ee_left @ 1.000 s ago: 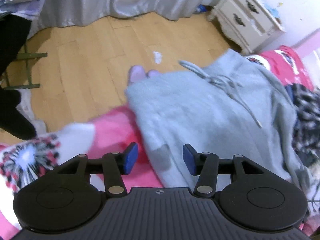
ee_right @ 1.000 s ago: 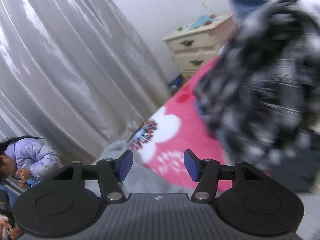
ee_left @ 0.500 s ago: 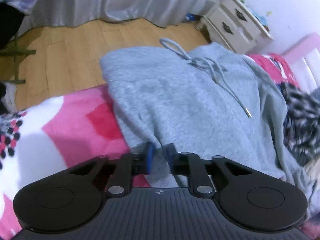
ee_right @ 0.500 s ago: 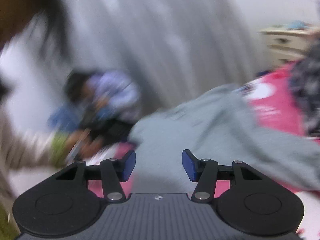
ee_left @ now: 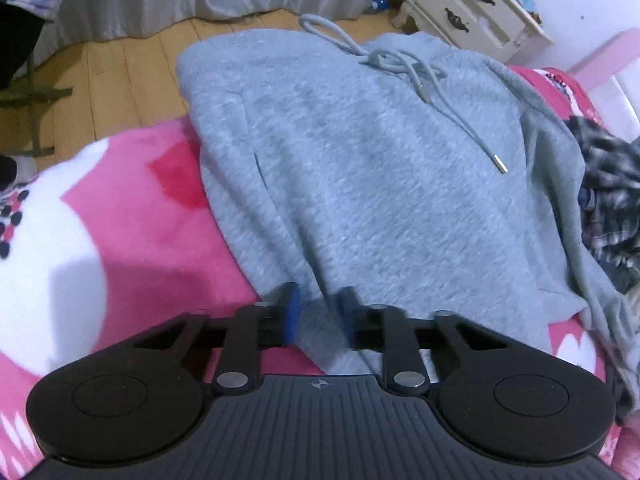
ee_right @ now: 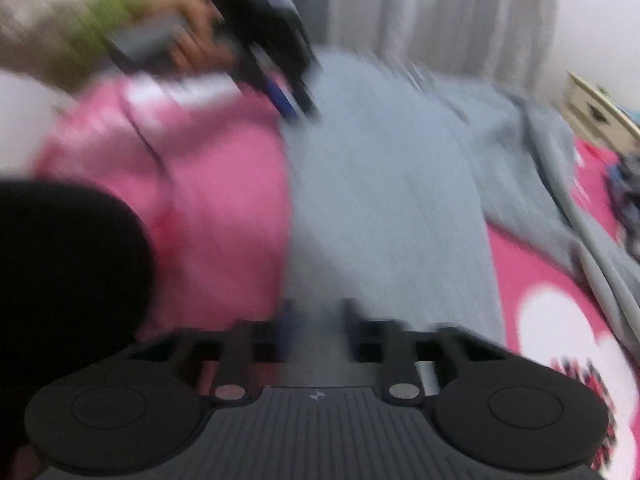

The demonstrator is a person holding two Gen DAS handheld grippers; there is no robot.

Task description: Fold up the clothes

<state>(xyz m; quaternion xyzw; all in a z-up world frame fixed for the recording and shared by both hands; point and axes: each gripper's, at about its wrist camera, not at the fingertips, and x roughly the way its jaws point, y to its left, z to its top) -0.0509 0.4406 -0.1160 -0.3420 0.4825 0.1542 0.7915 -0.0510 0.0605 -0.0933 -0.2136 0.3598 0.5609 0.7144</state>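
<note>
Sweatpants point(ee_left: 372, 184): we see them flat on the pink bed point(ee_left: 132, 216) — long axis running from our grippers away to the waistband, which points at the floor point(ee_left: 120, 80) and nightstand point(ee_left: 476, 4).
Drawstring point(ee_left: 404, 68): knotted at the waistband, one tip trailing back.
Left gripper point(ee_left: 318, 320): clenched on the near grey fabric.
Right gripper point(ee_right: 316, 328): blurred — pinching a grey leg.
Plaid clothes point(ee_left: 608, 184): just right of the sweatpants.

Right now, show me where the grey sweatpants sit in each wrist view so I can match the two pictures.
Left wrist view: the grey sweatpants fill the centre, waistband and drawstring at top, fabric pinched in the left gripper.
Right wrist view: blurred, they run from bottom centre to upper right, fabric between the right gripper fingers.
Shared landmark: the cream nightstand in both.
</note>
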